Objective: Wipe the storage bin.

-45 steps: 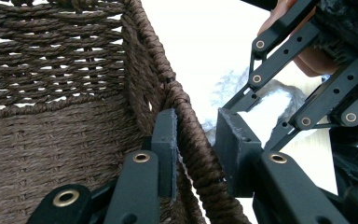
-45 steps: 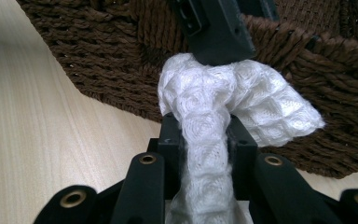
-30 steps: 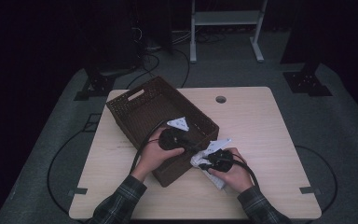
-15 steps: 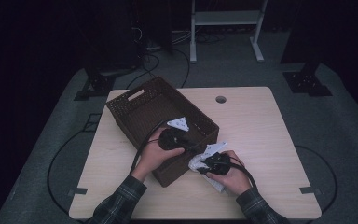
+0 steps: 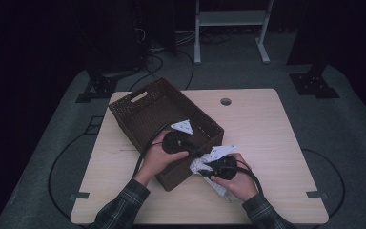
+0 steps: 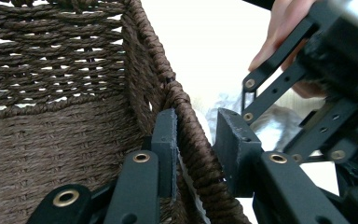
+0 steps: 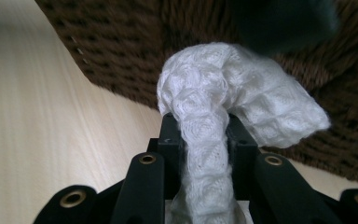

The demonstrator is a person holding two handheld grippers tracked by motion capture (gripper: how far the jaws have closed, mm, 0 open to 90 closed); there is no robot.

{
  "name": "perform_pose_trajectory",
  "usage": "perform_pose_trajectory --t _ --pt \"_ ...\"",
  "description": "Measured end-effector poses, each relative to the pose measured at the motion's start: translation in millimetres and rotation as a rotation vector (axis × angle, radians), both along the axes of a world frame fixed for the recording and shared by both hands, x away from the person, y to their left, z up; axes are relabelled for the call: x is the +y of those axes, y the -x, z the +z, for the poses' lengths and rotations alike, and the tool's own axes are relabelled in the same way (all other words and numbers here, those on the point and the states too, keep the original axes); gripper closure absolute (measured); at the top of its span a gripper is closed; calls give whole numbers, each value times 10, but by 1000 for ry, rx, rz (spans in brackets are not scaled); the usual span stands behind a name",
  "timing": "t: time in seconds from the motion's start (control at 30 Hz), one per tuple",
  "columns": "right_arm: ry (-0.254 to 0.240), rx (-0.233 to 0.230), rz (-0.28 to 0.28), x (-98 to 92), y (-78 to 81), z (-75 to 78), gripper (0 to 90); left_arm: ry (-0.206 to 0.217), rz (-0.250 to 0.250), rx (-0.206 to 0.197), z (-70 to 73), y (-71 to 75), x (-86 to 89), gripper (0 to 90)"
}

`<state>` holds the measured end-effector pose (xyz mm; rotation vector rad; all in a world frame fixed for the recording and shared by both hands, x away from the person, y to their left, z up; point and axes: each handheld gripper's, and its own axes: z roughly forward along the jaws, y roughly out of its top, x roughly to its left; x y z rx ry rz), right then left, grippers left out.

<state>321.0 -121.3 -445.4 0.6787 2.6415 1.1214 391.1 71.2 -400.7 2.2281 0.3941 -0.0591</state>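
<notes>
High view shows a dark woven basket [image 5: 143, 112] standing on the pale bench [image 5: 267, 143], with the person's hands at its near corner. The left gripper [image 5: 181, 143] straddles the basket's rim there; in the left gripper view one jaw sits inside against the weave and the other stands outside the wall [image 6: 186, 140], with a small gap visible on the outer side, so whether it truly clamps the rim I cannot tell. The right gripper [image 7: 205, 135] is closed on a white quilted cloth [image 7: 228, 93], whose bunched end bulges above the jaws and droops to one side, just outside the basket's outer wall and low by the bench. The step in hand looks like steadying the basket while the cloth is brought to it. The next move would call for raising the cloth above the rim, carrying it over the basket's open interior, and only then parting the jaws; the hanging tail could catch on the rim if the lift is too shallow.
</notes>
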Motion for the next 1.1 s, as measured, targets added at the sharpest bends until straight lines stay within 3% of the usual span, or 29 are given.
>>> perform_pose_trajectory --t 0.77,1.1 --pt "-90 -82 30 27 160 299 724 -1 0 2 1 -4 4 689" --pt "-96 -119 44 45 214 354 723 3 -1 6 -1 -4 6 688"
